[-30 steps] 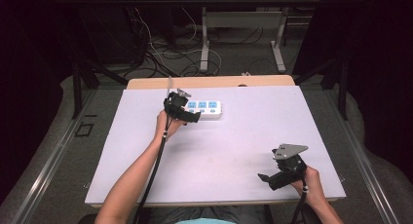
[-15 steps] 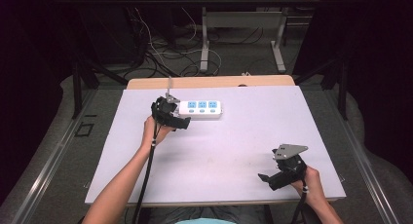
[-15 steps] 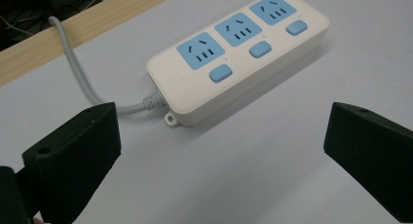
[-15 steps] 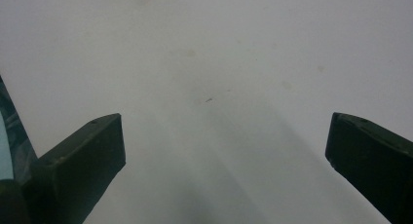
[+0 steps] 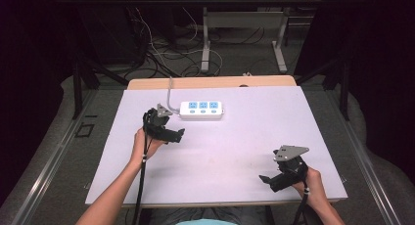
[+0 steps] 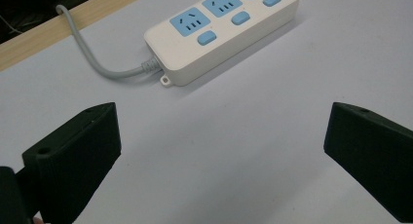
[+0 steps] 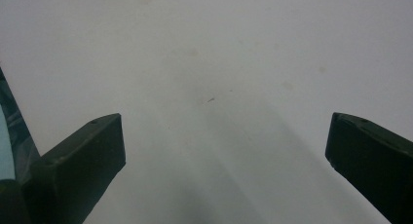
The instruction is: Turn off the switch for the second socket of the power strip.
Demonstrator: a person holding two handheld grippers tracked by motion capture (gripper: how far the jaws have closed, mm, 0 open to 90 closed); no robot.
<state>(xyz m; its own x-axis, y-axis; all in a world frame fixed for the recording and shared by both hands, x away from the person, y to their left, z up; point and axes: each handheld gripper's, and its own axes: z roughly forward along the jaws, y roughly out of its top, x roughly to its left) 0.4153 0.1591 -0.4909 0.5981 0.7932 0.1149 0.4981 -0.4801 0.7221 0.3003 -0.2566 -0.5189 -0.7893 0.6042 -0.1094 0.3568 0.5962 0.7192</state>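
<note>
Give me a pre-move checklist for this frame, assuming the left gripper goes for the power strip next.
1. Left gripper open: ok, jaws stand wide apart in the left gripper view.
2. Nothing held between the left jaws: ok, bare table between them.
3. Power strip within clear approach: ok, it lies flat just ahead of the left gripper, apart from it.
4. Grey cord out of the jaws' path: ok, it trails off the strip's end toward the table's far edge.
5. Right gripper out of the way: ok, open, near the front right corner.
6. Switch states on the strip: cannot tell.
</note>
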